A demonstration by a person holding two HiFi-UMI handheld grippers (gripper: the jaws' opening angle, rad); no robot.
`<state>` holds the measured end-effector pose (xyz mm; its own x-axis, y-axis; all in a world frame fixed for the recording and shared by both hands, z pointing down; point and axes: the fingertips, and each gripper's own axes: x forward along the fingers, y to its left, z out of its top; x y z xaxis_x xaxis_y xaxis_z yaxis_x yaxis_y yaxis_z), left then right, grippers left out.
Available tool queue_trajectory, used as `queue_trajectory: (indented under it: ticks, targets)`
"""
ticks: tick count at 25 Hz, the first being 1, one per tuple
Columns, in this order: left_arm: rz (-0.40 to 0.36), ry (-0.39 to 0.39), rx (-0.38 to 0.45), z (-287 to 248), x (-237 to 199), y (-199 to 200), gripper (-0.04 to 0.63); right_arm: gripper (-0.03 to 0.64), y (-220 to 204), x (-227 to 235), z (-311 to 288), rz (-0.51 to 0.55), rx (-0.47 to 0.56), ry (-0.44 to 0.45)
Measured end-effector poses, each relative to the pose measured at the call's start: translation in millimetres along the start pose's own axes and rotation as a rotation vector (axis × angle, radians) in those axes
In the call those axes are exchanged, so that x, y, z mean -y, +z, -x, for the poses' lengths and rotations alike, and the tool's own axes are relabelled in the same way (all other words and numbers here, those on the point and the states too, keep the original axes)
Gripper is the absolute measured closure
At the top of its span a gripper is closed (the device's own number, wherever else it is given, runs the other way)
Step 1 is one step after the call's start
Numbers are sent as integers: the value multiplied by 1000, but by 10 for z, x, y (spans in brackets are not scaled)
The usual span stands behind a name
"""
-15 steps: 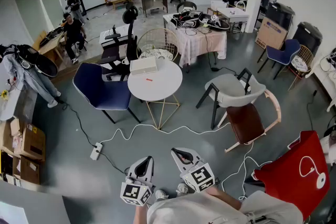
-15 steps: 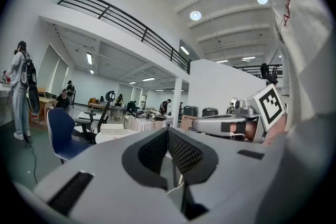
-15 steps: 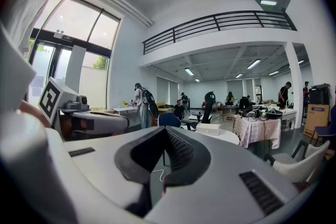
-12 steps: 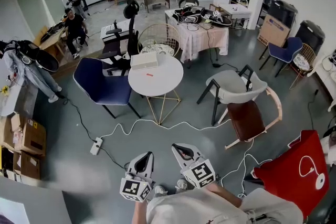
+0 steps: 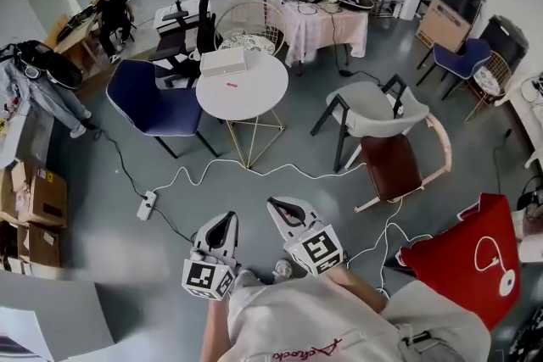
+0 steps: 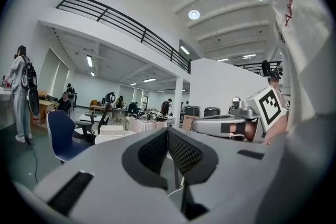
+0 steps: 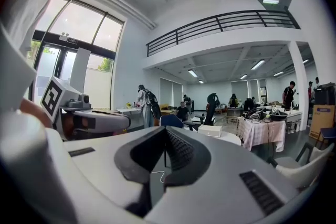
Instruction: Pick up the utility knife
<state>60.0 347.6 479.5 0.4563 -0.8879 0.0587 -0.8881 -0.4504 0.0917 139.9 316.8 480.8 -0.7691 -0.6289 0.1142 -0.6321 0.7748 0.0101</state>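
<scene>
Both tongs are held close in front of my body, side by side and pointing level across the room. My left gripper (image 5: 222,220) has its jaws pressed together with nothing between them. My right gripper (image 5: 280,206) is likewise fully closed and empty. Each carries a cube with square black-and-white markers.

Just beyond them, on the grey floor, a white cable (image 5: 297,172) snakes across to a power strip (image 5: 148,205) on my left. A red cover (image 5: 462,267) lies on the floor to my right.

Farther out stands a round white table (image 5: 271,102) on a gold wire base, with a blue chair (image 5: 148,106) to its left and a grey chair (image 5: 373,119) to its right. The utility knife (image 5: 231,84) lies on that tabletop, well apart from both grippers; it shows only as a small red sliver. Just behind it sits a white box (image 5: 222,61).

Beyond that is a pink-draped table (image 5: 318,30) piled with gear, and several people at the far end.
</scene>
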Motion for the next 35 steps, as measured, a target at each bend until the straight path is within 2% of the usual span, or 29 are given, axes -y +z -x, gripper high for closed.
queue_trajectory:
  ticks: [9, 18, 26, 35]
  targets:
    - [13, 12, -36, -32, 23, -146, 583, 600, -233, 84, 84, -30, -44, -3]
    - [27, 31, -38, -246, -188, -182, 583, 600, -254, 263, -162, -36, -47, 21]
    - [35, 6, -32, -700, -563, -198, 583, 600, -265, 560, -643, -25, -54, 20]
    - [64, 9, -36, -1094, -1281, -181, 583, 600, -257, 787, -1454, -27, -91, 31]
